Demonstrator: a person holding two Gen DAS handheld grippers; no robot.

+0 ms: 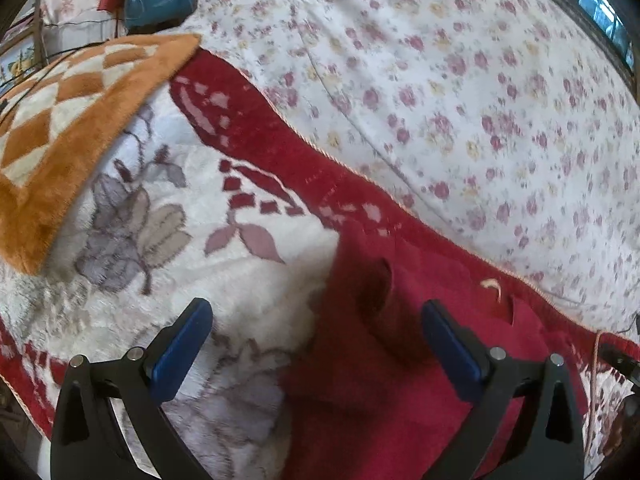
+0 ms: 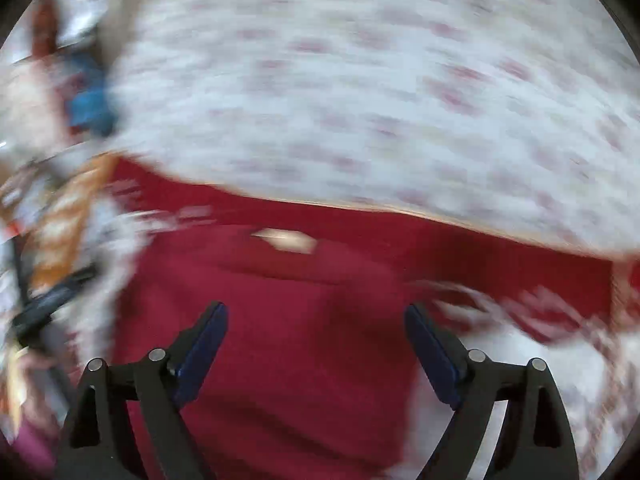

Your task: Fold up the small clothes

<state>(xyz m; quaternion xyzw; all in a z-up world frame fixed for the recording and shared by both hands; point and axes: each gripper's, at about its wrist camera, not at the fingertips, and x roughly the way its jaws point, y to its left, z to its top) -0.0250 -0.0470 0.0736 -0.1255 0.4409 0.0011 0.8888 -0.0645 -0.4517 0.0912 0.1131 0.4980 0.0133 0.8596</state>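
1. Red garment: small, soft knit or fleece of plain dark red, lying on the bed across a plush blanket. In the right wrist view it shows a pale neck label at its far edge, with a slack fold line just below.
2. Left claw: jaws wide apart, nothing between the blue pads; it hovers over the garment's left edge, where red cloth meets white pile.
3. Right claw: jaws wide, nothing gripped; it hangs over the middle of the garment. This view is heavily smeared, so fine detail is unreadable.
4. Step in hand, as judged: between folds, both claws free above the cloth. The next move likely calls for closing each claw on an edge or corner and carrying it across; thin layers must be pinched without catching the blanket beneath.
5. Blanket: deep white pile, grey-mauve flowers, red border with an orange corded hem.
6. Floral sheet: smooth, thin cotton, small pink blooms, beyond the blanket.
7. Checked mat: shaggy orange and cream squares, well apart at the left.
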